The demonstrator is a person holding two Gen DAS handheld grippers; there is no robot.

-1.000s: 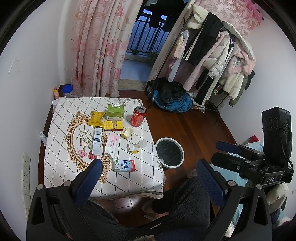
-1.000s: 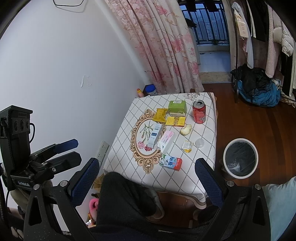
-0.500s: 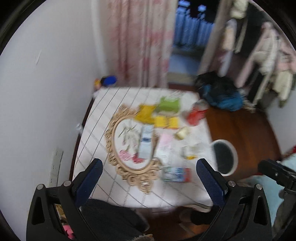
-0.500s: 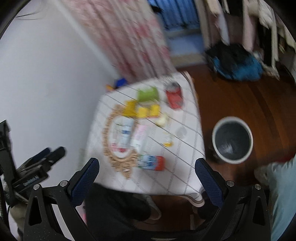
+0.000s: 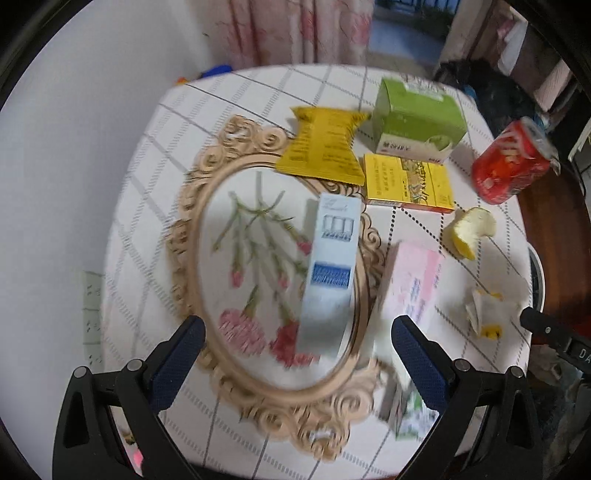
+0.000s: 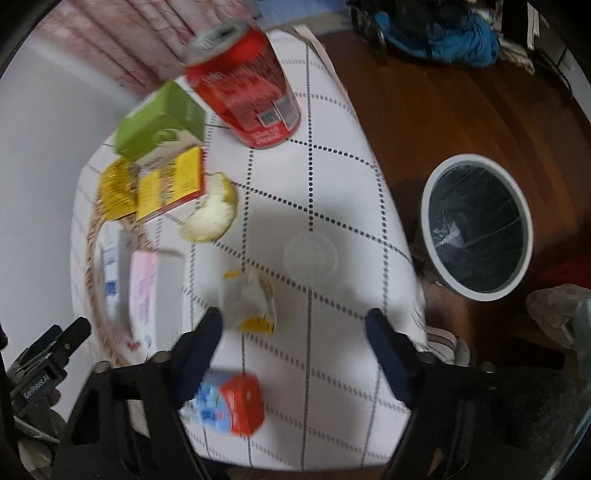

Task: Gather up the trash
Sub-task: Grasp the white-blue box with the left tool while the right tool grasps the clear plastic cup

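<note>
Trash is spread over a white checked table point(image 5: 155, 206). In the left wrist view my left gripper point(image 5: 295, 332) hangs open just above a long pale blue box point(image 5: 330, 273), with a pink box point(image 5: 413, 284) by its right finger. My right gripper point(image 6: 293, 325) is open over a crumpled yellow-white wrapper point(image 6: 255, 299) and a clear plastic lid point(image 6: 310, 254). A red can point(image 6: 245, 96), a green box point(image 6: 162, 122), a yellow box point(image 6: 171, 184), a fruit peel point(image 6: 212, 214) and a small red-blue carton point(image 6: 229, 404) also lie there. The grey bin point(image 6: 476, 230) with a black liner stands on the floor to the right.
A wall point(image 5: 74, 147) borders the table's left side, with pink curtains point(image 5: 295, 29) behind it. Dark wooden floor point(image 6: 424, 92) lies right of the table, with a blue-black pile of bags point(image 6: 436, 29) further back. A yellow packet point(image 5: 325, 147) lies by the green box.
Both grippers have dropped from high above the room to close over the table. The left moved toward the blue box, the right toward the wrapper and lid. Both stayed open.
</note>
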